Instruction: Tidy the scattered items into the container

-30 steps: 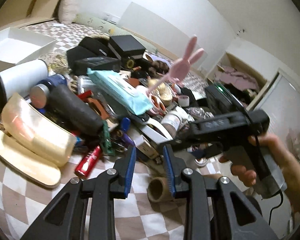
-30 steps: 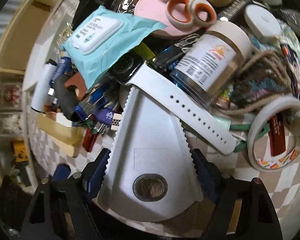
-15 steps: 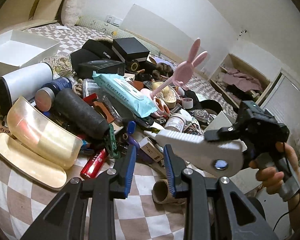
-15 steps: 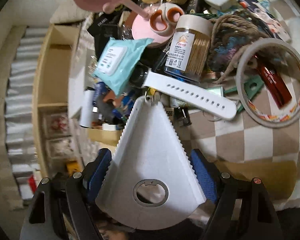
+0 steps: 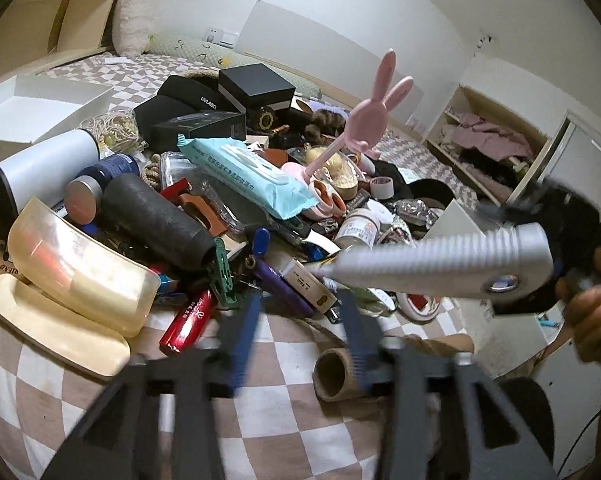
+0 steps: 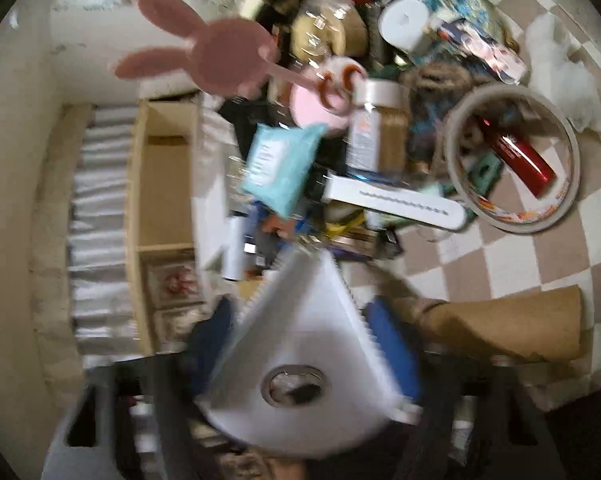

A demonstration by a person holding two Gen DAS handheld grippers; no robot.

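The right gripper (image 6: 302, 320) clamps its blue pads (image 6: 388, 336) on both toothed edges of a white wedge-shaped plate (image 6: 300, 344), which is flat, tapers away from the fingers and has a round metal-ringed hole near its wide end. In the left wrist view the same plate (image 5: 452, 264) hangs in the air over the right side of the pile, clear of the checkered cover (image 5: 284, 408). The left gripper (image 5: 300, 328) is parted and holds nothing, low over the cover with a cardboard tube (image 5: 332, 372) beside its right finger.

Past the plate lie a white watch strap (image 6: 396, 202), a blue wipes pack (image 6: 280, 164), a jar (image 6: 374, 128), a pink bunny stand (image 6: 220, 52), a tape ring (image 6: 512, 160) with a red tube (image 6: 520, 158) showing through it, and a black cylinder (image 5: 156, 224). A white open box (image 5: 40, 112) sits far left, behind the heap.

Both grippers and the right view are smeared by motion blur; the small things at the plate's tip cannot be made out.
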